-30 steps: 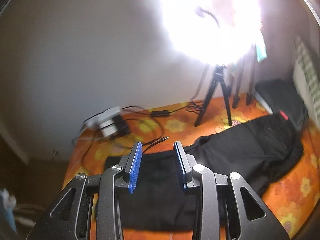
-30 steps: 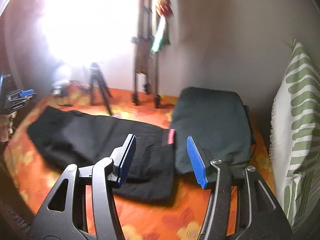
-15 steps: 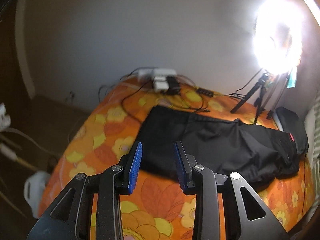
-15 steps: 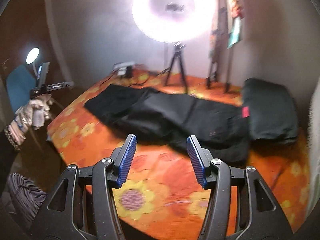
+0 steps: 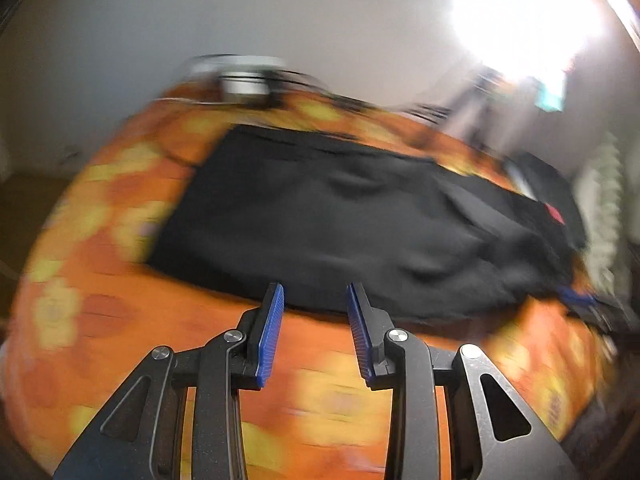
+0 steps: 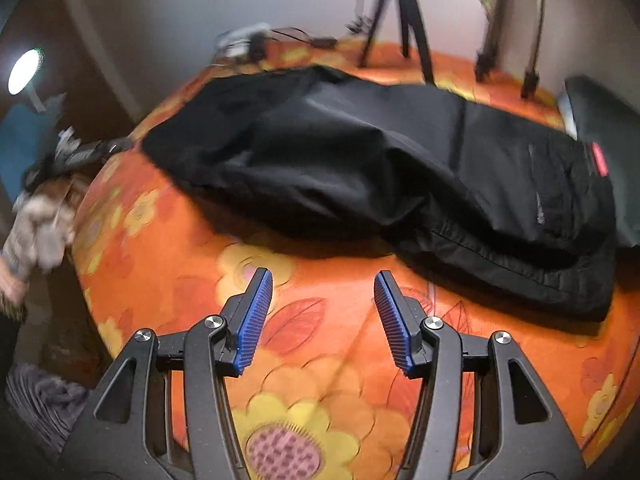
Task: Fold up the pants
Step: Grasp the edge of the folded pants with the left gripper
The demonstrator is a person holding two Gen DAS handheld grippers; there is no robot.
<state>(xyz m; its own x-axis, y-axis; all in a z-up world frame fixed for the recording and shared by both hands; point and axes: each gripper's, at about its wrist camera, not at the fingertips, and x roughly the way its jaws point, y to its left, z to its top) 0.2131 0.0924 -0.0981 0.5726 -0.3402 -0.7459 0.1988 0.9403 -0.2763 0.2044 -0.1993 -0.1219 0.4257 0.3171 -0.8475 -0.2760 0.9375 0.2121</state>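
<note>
An orange flowered bedspread [image 6: 328,320] covers the bed, with a tripod [image 6: 400,8] and cables at its far side by a grey wall. The black pants [image 6: 380,160] are laid lengthwise across it, rumpled and seemingly unfolded, though the left view is blurred; the whole fold is judged still to be done. The left gripper [image 5: 315,334] is held partly open and empty just short of the pants' near edge. The right gripper [image 6: 323,322] is spread wider over bare cloth, nothing gripped.
</note>
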